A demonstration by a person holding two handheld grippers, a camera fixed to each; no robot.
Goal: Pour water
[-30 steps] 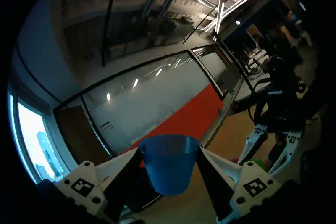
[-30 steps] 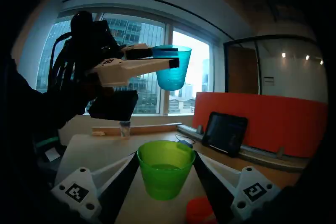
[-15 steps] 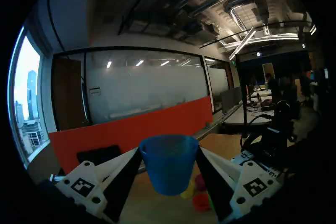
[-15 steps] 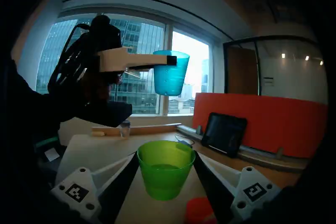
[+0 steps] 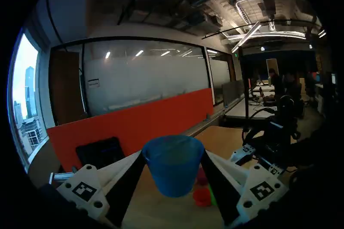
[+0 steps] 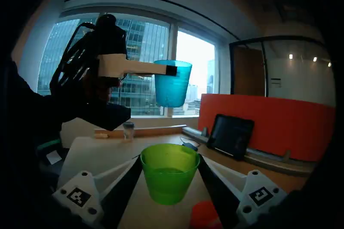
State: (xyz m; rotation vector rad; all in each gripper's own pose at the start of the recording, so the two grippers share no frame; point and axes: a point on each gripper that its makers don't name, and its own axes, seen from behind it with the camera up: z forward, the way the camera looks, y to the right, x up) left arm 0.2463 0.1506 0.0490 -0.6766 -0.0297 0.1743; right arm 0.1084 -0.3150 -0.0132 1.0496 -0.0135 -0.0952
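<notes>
The table [image 6: 99,156] lies low under the right gripper [image 6: 170,160]. It stretches ahead to an orange partition [image 6: 275,126], with a dark tablet [image 6: 230,136] leaning against it ahead and to the right.

The right gripper is closed partway. Both its fingers press on the sides of the green cup [image 6: 169,173], and they hold it upright and low over the table. I think it is kept there to be a steady target. Some water seems to lie inside, but how much is hard to tell.

The left gripper [image 5: 172,155] is closed in the same way on the blue cup [image 5: 173,166], one finger on each side. In the right gripper view this cup hangs above the green cup and a little farther ahead, well apart from it. It stands upright, so no water can leave it now. Whether it has water in it I cannot tell. The height leaves room to tilt it over the green cup.

A small red cup [image 6: 204,214] sits just below the right gripper, on its right.
</notes>
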